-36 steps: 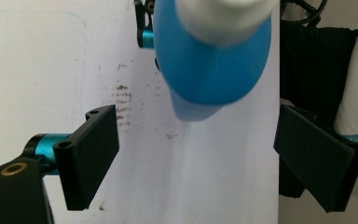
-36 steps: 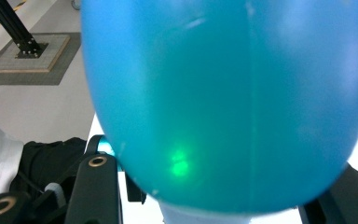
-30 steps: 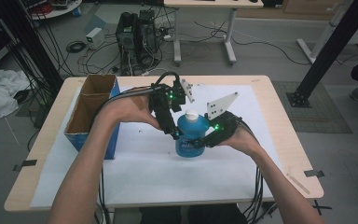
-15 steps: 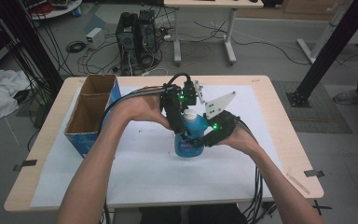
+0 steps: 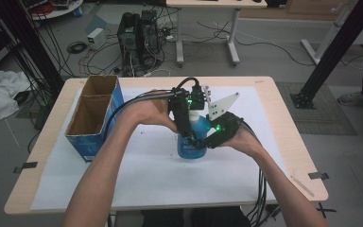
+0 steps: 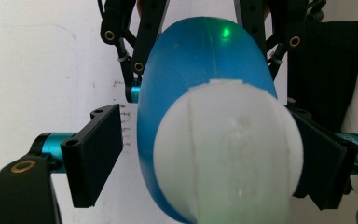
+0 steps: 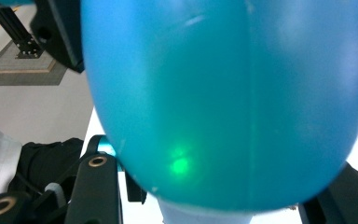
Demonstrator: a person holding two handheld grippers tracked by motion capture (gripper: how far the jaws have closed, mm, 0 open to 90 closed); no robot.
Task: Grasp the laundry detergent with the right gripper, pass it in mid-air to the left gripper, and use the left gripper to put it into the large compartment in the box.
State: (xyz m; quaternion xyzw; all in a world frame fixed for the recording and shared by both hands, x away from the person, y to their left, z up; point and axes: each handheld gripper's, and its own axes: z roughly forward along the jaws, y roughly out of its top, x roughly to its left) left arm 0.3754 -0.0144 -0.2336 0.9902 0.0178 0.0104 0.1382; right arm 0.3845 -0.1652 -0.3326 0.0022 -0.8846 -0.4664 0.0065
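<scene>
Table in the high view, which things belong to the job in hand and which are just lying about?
In use:
- blue bottle, upright on the white sheet
- its white cap, between the left hand-held gripper pads
- right hand-held gripper, clamped on the bottle's body

Lying about:
- open cardboard box at the table's left
- white sheet

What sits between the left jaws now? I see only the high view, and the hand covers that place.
Observer: The white cap of the blue bottle sits between the jaws of the left gripper.
Operator: Do these jaws grip it already?
Observer: No. They have just been closing, but there is a gap between the cap and one pad.
Operator: Does the right gripper hold the bottle?
Observer: Yes. The right gripper has its jaws shut on the blue body, one on each side.
</scene>
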